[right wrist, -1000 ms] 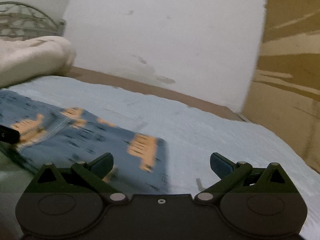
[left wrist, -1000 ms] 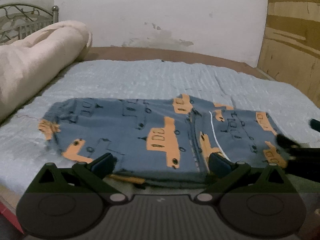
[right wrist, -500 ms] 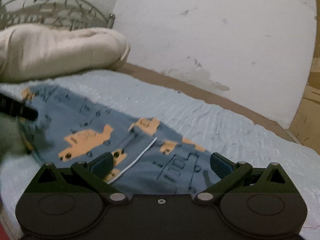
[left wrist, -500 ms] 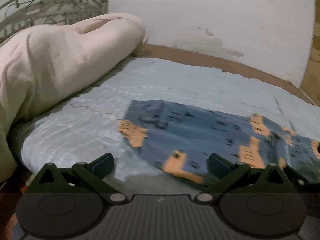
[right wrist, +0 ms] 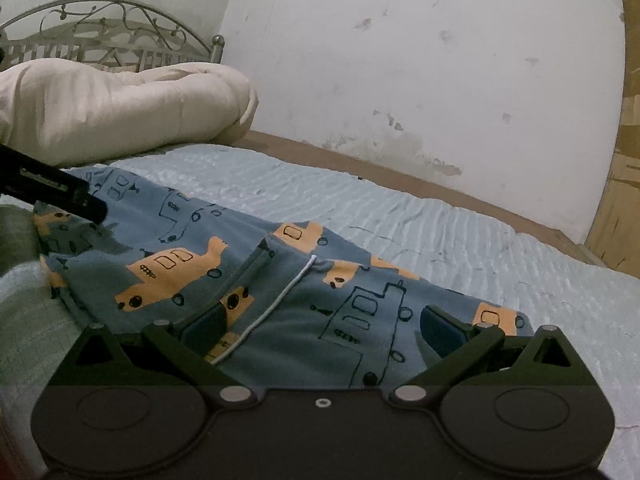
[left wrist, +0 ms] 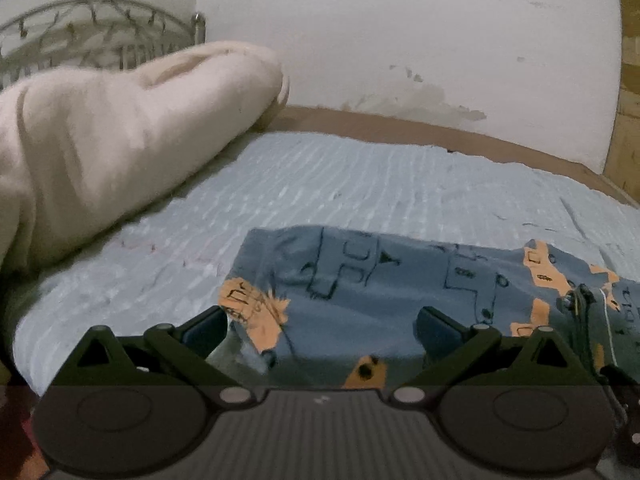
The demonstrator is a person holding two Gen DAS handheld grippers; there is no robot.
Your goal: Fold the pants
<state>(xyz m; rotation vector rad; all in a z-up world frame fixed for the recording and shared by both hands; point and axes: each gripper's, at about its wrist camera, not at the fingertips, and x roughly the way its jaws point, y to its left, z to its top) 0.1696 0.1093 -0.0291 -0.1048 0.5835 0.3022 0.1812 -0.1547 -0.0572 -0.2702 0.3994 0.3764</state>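
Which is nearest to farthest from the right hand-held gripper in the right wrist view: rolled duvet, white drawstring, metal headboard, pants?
From the right hand-held gripper:
1. pants and white drawstring, too close to call; the cord lies on the pants between the fingers.
2. rolled duvet, far left at the bed's head.
3. metal headboard, behind the duvet, upper left.

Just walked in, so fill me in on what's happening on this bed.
A person is folding blue pants with orange vehicle prints on a light blue bedspread, using two handheld grippers. The left gripper hangs open over the leg-end hem. The right gripper hangs open over the other end, near the white drawstring. Neither grips fabric. A cream duvet sits rolled by the headboard.
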